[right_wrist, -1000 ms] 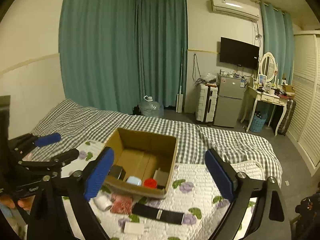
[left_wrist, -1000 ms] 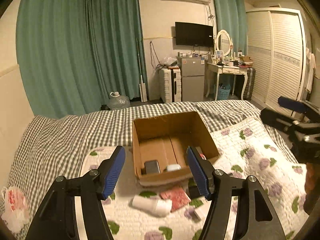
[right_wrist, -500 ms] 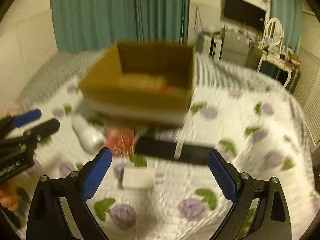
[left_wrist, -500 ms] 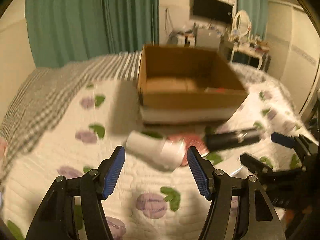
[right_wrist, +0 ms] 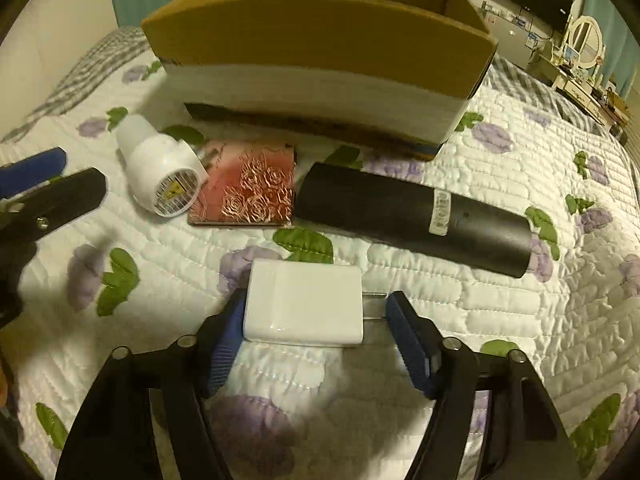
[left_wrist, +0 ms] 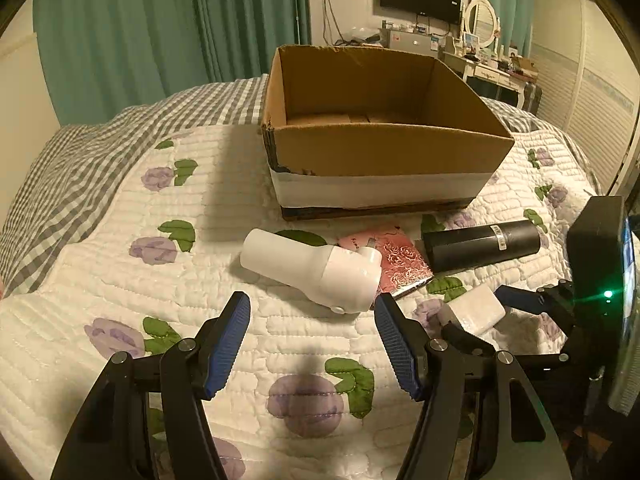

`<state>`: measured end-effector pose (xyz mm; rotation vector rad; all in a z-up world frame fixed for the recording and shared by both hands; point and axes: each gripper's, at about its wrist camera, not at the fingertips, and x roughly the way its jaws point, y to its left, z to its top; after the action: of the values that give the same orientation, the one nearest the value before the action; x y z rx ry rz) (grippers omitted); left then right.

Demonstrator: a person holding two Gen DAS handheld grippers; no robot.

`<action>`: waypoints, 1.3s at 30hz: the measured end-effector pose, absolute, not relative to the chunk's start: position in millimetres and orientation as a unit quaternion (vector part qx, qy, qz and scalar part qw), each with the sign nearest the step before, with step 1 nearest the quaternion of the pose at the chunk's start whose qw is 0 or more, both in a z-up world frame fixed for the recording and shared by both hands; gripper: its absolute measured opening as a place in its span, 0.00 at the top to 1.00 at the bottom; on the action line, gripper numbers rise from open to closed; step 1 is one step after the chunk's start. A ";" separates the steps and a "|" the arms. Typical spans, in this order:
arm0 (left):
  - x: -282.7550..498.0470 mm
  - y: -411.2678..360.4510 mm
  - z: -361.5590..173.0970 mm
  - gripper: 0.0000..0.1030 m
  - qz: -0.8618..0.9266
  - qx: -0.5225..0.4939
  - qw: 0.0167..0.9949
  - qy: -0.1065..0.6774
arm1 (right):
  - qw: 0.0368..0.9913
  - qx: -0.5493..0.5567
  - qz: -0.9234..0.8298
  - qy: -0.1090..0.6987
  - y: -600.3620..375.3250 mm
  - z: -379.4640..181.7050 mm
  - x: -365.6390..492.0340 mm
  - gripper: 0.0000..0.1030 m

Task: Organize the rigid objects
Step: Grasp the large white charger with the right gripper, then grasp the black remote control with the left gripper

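Floral quilt on bed (left_wrist: pixel 120 264), cardboard box (right_wrist: pixel 320 40) behind. Right tool (right_wrist: pixel 314 332) spread wide around white charger (right_wrist: pixel 304 308), not yet clamped; square up and squeeze its flat sides, clear of the prongs. Left tool (left_wrist: pixel 312 332) released, near white bottle (left_wrist: pixel 312 268).

Little can be read; the pink rose-patterned booklet (left_wrist: pixel 386 258) bears a dark word near its top edge, too small to make out; the black cylinder (right_wrist: pixel 412 218) carries a white label with illegible print; the white device (right_wrist: pixel 160 170) has a round end sticker with a yellow warning triangle.
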<state>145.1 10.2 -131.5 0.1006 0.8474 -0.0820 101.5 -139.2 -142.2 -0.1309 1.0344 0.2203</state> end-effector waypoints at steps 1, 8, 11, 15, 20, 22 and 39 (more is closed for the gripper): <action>145.2 10.2 -130.9 0.35 -0.040 0.048 0.910 0.411 | 0.863 -0.062 0.106 0.490 -139.4 -140.5 99.7 0.34; 146.6 -5.5 -126.8 0.35 -0.054 0.062 0.906 0.415 | 0.887 -0.042 0.102 0.449 -173.7 -91.1 88.1 0.34; 150.0 -32.0 -123.1 0.35 -0.086 0.087 0.904 0.409 | 0.895 -0.047 0.081 0.437 -198.2 -70.5 91.4 0.34; 159.2 -80.0 -125.5 0.35 -0.141 0.137 0.895 0.400 | 0.897 -0.084 0.048 0.432 -231.3 -54.0 106.9 0.34; 183.8 -130.5 -142.5 0.35 -0.189 0.180 0.876 0.405 | 0.890 -0.099 0.035 0.443 -267.4 -52.7 132.9 0.34; 192.7 -144.0 -150.2 0.35 -0.202 0.191 0.870 0.409 | 0.885 -0.081 0.044 0.456 -279.1 -55.8 143.6 0.34; 208.6 -176.2 -177.0 0.62 -0.241 0.224 0.847 0.418 | 0.882 -0.002 0.050 0.468 -309.3 -64.3 152.6 0.34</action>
<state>208.6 -176.2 -177.0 0.4724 0.8817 -0.5084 152.6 -309.3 -64.3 -0.0044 0.9756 0.1051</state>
